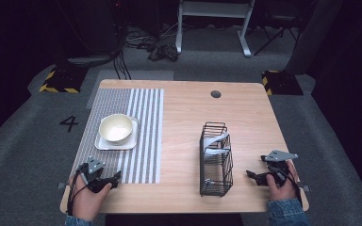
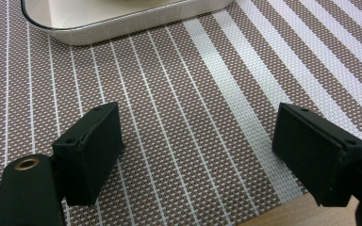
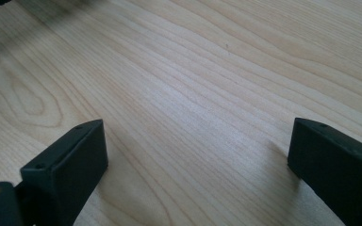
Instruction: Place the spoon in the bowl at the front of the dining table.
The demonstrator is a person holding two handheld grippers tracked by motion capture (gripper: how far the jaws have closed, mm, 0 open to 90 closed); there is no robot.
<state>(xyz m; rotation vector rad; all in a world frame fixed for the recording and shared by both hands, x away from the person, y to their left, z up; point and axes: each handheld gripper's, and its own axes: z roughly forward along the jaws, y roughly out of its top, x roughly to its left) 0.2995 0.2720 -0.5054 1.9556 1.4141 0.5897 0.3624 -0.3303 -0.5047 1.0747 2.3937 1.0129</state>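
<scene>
Bowl (image 1: 116, 127): cream, round, sitting upright on a small white square plate (image 1: 102, 143) at the left of the table, on the striped placemat (image 1: 141, 136).
Rack (image 1: 215, 160): black wire basket standing right of centre, with pale flat pieces upright in its far half; what they are is too small to tell.
Left gripper (image 1: 115, 177): near-left edge of the placemat, jaws spread wide and empty, low over the weave; in the left gripper view the plate's rim (image 2: 122, 28) lies just beyond the jaws.
Right gripper (image 1: 250, 174): near-right on bare wood (image 3: 193, 94), jaws released and holding nothing, pointing toward the rack but apart from it.
Handling, bowl: probably glazed ceramic, so stiff, smooth, fairly heavy and breakable; a slip or knock against the rack wire could chip it.
Where to hold: likely across the rim wall, one jaw inside and one outside, on the near side, squeezed firmly enough that the glaze does not slide.
Handling, plate: thin, low lip; harder to pinch flat off the mat.
</scene>
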